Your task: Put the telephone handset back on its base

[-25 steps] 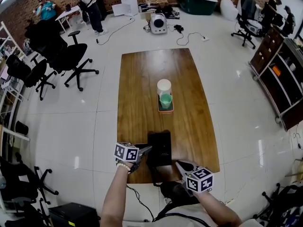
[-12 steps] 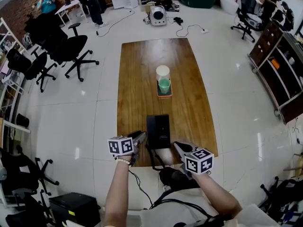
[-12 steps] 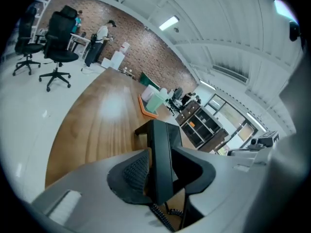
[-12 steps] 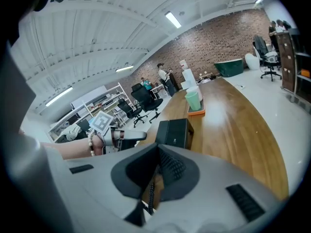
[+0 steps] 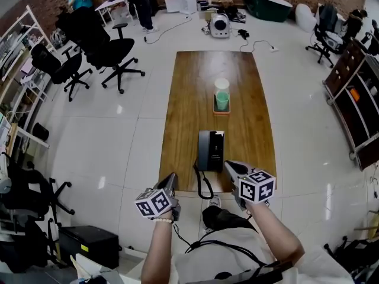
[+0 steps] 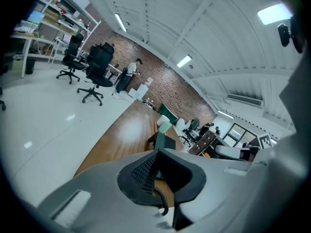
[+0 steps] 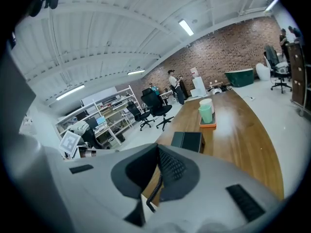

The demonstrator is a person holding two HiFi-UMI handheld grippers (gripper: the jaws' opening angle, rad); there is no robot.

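The black telephone [image 5: 210,151] lies near the front edge of the wooden table [image 5: 189,117]. I cannot tell its handset apart from the base. Its coiled cord [image 5: 204,186] hangs over the table's front edge. My left gripper [image 5: 172,177] is shut and empty, off the table's near left corner, left of the cord. My right gripper [image 5: 228,164] is shut and empty at the front edge, just right of the phone. The left gripper view shows the meeting pads [image 6: 146,171] with the phone [image 6: 164,141] beyond. The right gripper view shows the phone [image 7: 187,140] and cord [image 7: 154,191].
An orange tray with a green cup [image 5: 222,101] and a white cup stands mid-table. Black office chairs [image 5: 112,52] stand on the floor to the left, and shelves [image 5: 361,99] line the right wall. People stand at the far end of the room.
Both grippers have drawn back from the phone toward me, the left one off the table's near corner. The head camera has shifted, so the table sits farther up and right.
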